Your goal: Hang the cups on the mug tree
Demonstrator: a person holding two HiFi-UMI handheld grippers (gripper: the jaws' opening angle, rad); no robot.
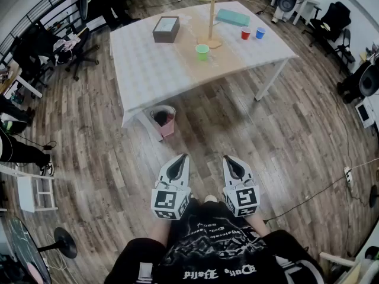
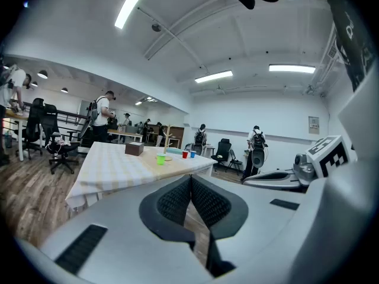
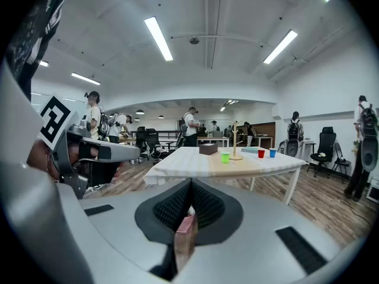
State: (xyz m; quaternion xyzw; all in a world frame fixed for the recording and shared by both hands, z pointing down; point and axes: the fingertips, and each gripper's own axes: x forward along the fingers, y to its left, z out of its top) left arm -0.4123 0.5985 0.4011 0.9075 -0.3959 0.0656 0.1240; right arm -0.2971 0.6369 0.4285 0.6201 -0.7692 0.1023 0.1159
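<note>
Your left tongs (image 1: 177, 165) and right tongs (image 1: 234, 165) sit side by side just in front of your body, tipped slightly down. Each is pressed fully closed with nothing gripped. I judge this a carrying posture, since you stand well back from the work.

Wood-plank floor lies between you and the white cloth-covered bench (image 1: 148, 70), and a small round bin (image 1: 163, 117) stands by its near edge. On the bench, the lime-green plastic cup (image 1: 202, 52) is nearest, just in front of the pale wooden mug tree (image 1: 211, 16), whose pegs look bare. The small red cup (image 1: 246, 33) and the small blue cup (image 1: 260, 32) stand together to its right. A dark brown box (image 1: 166, 29) sits to its left. No cup is hung yet, so you'll need to walk in and open up.
</note>
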